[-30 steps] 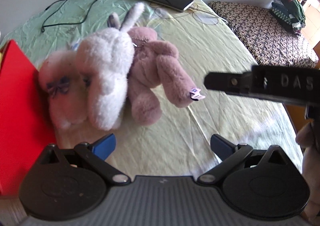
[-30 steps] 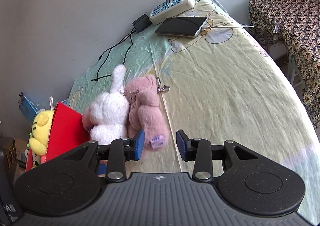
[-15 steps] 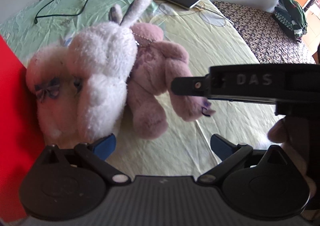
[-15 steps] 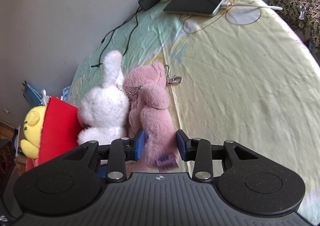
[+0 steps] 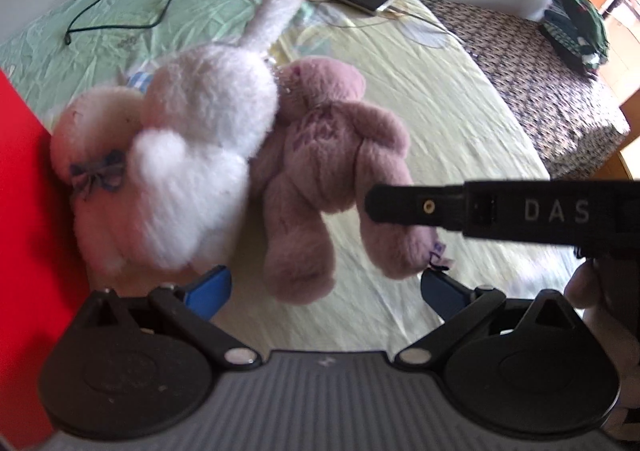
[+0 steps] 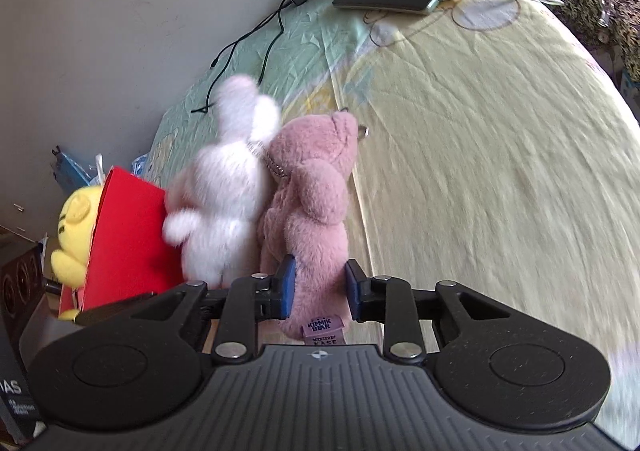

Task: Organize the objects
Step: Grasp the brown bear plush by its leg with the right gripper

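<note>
Beside the red box: one white plush rabbit, one pink plush bear, one yellow plush. Right gripper pinches the bear's leg; left gripper spread wide.

Daylit, motion-blurred — fisheye-warped edges

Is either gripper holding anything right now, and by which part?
The right gripper straddles one leg of the pink plush bear, near its label; a firm clamp cannot be told. The left gripper is open, holding nothing.

Open sheet rt of pink bear; white bunny, red box crowding lt.
</note>
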{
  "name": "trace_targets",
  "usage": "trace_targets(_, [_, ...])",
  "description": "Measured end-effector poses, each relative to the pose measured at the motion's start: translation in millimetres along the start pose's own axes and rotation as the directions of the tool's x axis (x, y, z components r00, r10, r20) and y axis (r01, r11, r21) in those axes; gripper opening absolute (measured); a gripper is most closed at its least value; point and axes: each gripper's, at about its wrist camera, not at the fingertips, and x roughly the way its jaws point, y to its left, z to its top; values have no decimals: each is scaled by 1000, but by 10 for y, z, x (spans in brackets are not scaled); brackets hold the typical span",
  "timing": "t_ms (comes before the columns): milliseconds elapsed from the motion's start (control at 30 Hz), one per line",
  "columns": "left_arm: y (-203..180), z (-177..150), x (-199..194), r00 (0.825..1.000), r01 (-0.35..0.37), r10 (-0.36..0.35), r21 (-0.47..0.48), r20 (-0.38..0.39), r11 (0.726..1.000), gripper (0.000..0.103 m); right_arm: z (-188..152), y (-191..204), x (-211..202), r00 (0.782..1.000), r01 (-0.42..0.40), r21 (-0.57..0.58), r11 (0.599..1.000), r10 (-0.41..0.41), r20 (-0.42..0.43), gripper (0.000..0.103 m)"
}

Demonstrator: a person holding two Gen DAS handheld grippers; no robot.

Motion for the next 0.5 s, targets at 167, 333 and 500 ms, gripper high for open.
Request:
trace_targets(167, [-231, -177, -11, 998, 55, -54, 68, -23, 996, 101, -230, -28, -204, 1000, 20, -4, 1000, -20, -15, 28])
trace_targets(333, [-470, -351, -43, 994, 108, -103, 145, -38, 984, 100, -464, -92, -367, 998, 42, 17, 999, -42, -38, 28])
trace_targets(500, [-571, -524, -85, 992, 127, -120, 210, -46, 969, 100, -667, -126, -442, 997, 52, 30, 998, -50, -65, 29])
